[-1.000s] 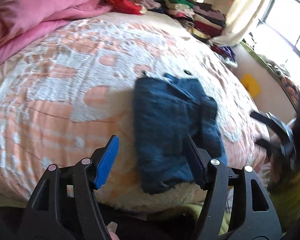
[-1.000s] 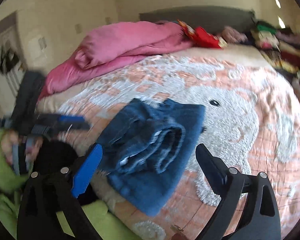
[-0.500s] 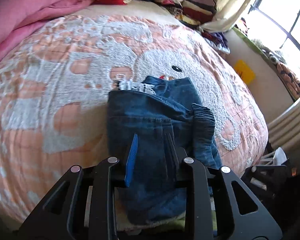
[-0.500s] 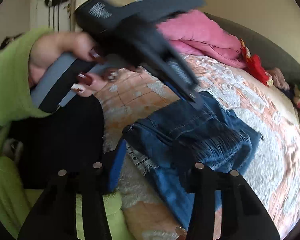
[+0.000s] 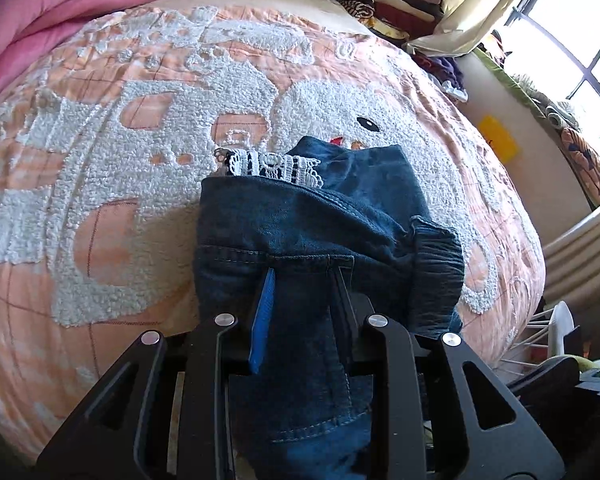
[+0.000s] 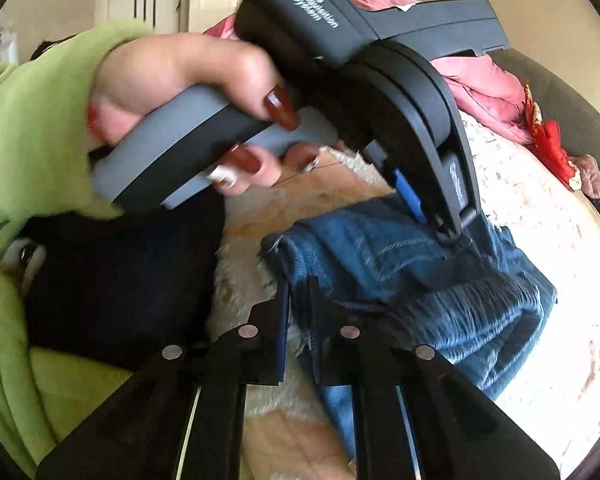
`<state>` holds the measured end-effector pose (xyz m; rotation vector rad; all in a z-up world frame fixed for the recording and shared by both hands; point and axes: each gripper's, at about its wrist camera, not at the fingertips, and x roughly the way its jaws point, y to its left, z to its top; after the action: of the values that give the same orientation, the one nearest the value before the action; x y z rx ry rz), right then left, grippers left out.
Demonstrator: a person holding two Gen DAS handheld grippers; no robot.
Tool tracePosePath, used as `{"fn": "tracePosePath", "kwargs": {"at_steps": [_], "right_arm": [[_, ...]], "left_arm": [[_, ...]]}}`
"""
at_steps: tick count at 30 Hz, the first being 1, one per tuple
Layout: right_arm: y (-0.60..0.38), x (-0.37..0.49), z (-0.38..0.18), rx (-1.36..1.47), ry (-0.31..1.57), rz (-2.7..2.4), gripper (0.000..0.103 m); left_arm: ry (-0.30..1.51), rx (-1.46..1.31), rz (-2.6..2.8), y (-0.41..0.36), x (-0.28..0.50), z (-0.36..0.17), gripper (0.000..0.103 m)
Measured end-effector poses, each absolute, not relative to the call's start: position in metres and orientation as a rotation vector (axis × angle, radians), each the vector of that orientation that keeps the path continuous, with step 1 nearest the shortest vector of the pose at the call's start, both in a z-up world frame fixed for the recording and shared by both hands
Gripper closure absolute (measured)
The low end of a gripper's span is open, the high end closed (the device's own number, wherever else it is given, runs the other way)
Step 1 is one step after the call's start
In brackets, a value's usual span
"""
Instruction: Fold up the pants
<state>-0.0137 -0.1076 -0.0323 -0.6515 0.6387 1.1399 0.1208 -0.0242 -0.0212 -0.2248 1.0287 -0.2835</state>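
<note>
Left wrist view: the pants (image 5: 300,232), already a folded blue denim bundle, lie on the bed (image 5: 100,200) near its close edge, long axis running straight away from the camera. The left claw (image 5: 304,292) is clamped on the near end of the bundle, denim bunched between the blue pad and the black finger. White lace (image 5: 272,166) peeks from the far end; an elastic cuff (image 5: 436,264) sits on the bundle's right.

Right wrist view: the right claw (image 6: 298,308) has its fingers nearly together on the bundle's near corner, at the bed's edge; cloth seems pinched between them, though blur makes that uncertain. The pants (image 6: 440,280) stretch away and rightward from it. The left claw (image 6: 436,220), held by the left hand (image 6: 180,92), grips the denim just beyond.

Both claws sit at the same end, close together, so the free far end lies ahead of both. The left one looks slightly nearer the middle.
</note>
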Motion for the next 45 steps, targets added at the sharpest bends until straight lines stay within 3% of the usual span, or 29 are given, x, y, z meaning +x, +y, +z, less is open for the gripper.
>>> {"fn": "tracePosePath", "kwargs": {"at_steps": [6,10,18,22,24,30,40,45], "right_arm": [[-0.111,-0.012,-0.058,-0.623,0.69,1.094,0.092],[-0.115,-0.017,-0.049,-0.61,0.689,1.09,0.091],[-0.125,-0.027,-0.024,-0.544,0.684,1.087,0.076],[-0.128,-0.033,-0.015,-0.519,0.679,1.085,0.076],[-0.133,-0.036,-0.008,-0.504,0.674,1.077,0.065],[-0.152,-0.036,0.012,-0.422,0.656,1.05,0.054],[-0.174,-0.033,0.045,-0.352,0.594,0.98,0.027],[-0.181,-0.03,0.051,-0.324,0.57,0.947,0.017]], "left_arm": [[1.018,-0.241,-0.284,-0.024,0.118,-0.021,0.083],[1.009,-0.251,-0.287,-0.023,0.115,-0.018,0.079],[0.989,-0.243,-0.283,-0.026,0.107,-0.009,0.068],[0.978,-0.238,-0.279,-0.027,0.103,-0.005,0.067],[0.97,-0.237,-0.278,-0.027,0.102,-0.002,0.065],[0.949,-0.233,-0.269,-0.026,0.096,0.007,0.058],[0.881,-0.201,-0.241,-0.028,0.081,0.034,0.031],[0.849,-0.172,-0.214,-0.026,0.074,0.045,0.024]]}}
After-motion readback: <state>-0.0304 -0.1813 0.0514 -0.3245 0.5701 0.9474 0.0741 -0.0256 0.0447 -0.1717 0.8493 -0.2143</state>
